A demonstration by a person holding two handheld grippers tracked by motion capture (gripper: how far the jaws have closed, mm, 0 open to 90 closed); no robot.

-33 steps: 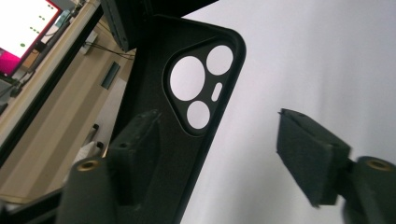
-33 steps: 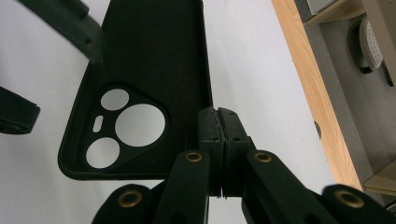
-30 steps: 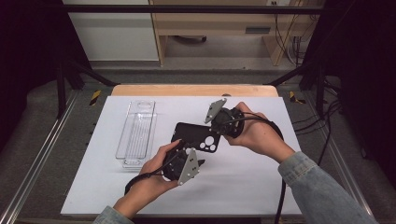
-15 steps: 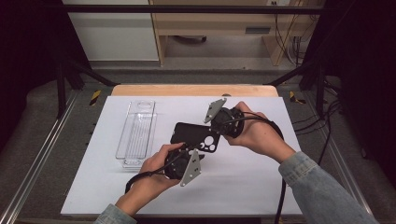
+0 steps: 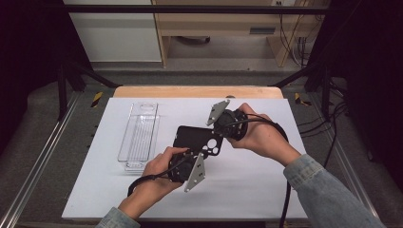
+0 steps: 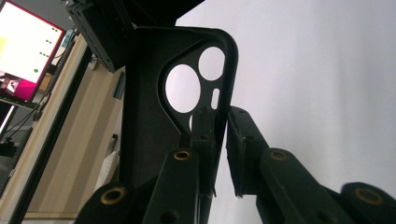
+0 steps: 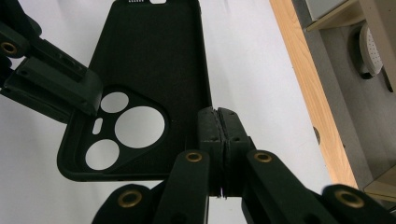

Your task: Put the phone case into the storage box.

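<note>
Both tongs hold one thing between them. Nearest the person, the left gripper (image 5: 190, 159) has its jaws narrowed onto the side wall of the black, thin-walled plastic phone case (image 5: 195, 138), just beside the camera cut-outs; from its own view one jaw sits inside the shell and the other outside, with a sliver of gap showing past the rim. Across from it, the right gripper (image 7: 218, 122) is pinched tight on the opposite long edge of the case, pads pressed together over the wall. The case hangs between them low over the middle of the table, whether touching the top I cannot tell.

By the look of it, the case should be very light and somewhat flexible: a shell that bows or twists if the two grips pull against each other, and slick enough to slide out of a shallow pinch. The side walls near a corner look like the stiffest place to grip; the thin bridge around the cut-outs looks weakest.

Beyond lies the white tabletop (image 5: 247, 190), with a clear, ribbed plastic tray (image 5: 139, 135) to the left, then a wooden strip (image 5: 190, 91), grey floor, pale cabinets and trailing cables.
</note>
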